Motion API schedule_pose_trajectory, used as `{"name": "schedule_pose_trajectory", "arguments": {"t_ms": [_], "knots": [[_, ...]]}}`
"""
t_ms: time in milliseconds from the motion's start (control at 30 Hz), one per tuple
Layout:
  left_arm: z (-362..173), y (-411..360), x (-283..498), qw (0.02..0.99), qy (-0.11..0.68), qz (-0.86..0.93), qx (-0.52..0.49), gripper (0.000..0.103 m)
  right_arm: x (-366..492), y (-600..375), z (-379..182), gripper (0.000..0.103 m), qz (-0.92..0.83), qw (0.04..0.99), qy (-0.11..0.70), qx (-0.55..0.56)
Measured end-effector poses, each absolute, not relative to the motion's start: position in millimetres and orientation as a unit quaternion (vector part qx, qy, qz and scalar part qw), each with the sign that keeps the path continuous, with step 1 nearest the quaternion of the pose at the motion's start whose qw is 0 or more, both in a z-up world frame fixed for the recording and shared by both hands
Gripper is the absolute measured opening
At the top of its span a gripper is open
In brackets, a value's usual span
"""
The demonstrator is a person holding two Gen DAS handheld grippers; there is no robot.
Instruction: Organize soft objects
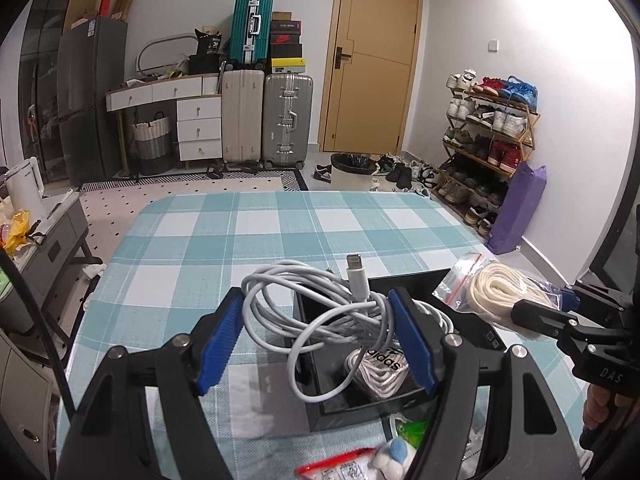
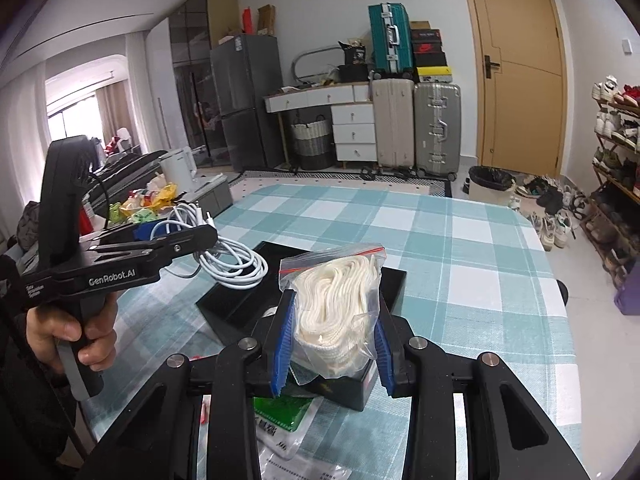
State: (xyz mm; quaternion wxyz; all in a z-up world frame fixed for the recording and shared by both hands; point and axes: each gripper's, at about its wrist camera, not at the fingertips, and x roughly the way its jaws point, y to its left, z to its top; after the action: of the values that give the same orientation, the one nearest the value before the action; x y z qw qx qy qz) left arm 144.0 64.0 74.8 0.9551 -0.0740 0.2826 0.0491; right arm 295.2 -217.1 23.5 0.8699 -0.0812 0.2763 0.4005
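Note:
My left gripper [image 1: 316, 300] is shut on a coiled white charging cable [image 1: 280, 280], held up over a black open box [image 1: 360, 412] on the checked tablecloth. In the right wrist view, the left gripper [image 2: 188, 236] carries the cable [image 2: 236, 264] above the box's [image 2: 240, 300] left side. My right gripper [image 2: 334, 304] is shut on a clear zip bag of white cord [image 2: 336, 292], lifted over the box's near right part. That bag [image 1: 500, 288] shows at the right of the left wrist view. A bag of white laces with a black label [image 1: 380, 368] lies inside the box.
A green packet [image 2: 284, 412], a red-striped zip bag [image 1: 340, 464] and a small white-and-blue plush [image 1: 394, 456] lie on the table [image 1: 280, 224] in front of the box. A grey side table with a white kettle [image 2: 178, 170] stands to the left. A bin [image 2: 490, 184] and shoes sit beyond.

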Motion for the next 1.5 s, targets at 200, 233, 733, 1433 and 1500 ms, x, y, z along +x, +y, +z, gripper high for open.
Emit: {"name": "schedule_pose_trajectory", "arguments": {"t_ms": [200,233,733,1433,1500], "knots": [[62,60,158,0.951,0.298,0.052,-0.066,0.072,306,-208,16,0.035,0.389,0.87,0.289,-0.09],[60,58,159,0.95,0.3,0.053,-0.063,0.072,308,-206,14,0.035,0.388,0.87,0.292,-0.091],[31,29,183,0.94,0.338,0.036,-0.014,0.073,326,-175,-7,0.035,0.389,0.858,0.311,-0.124],[32,37,170,0.938,0.343,0.022,-0.035,0.097,328,-177,-14,0.075,0.383,0.869,0.283,-0.134],[37,40,162,0.94,0.337,0.02,-0.043,0.103,323,-186,-9,0.089,0.377,0.875,0.276,-0.128]]}}
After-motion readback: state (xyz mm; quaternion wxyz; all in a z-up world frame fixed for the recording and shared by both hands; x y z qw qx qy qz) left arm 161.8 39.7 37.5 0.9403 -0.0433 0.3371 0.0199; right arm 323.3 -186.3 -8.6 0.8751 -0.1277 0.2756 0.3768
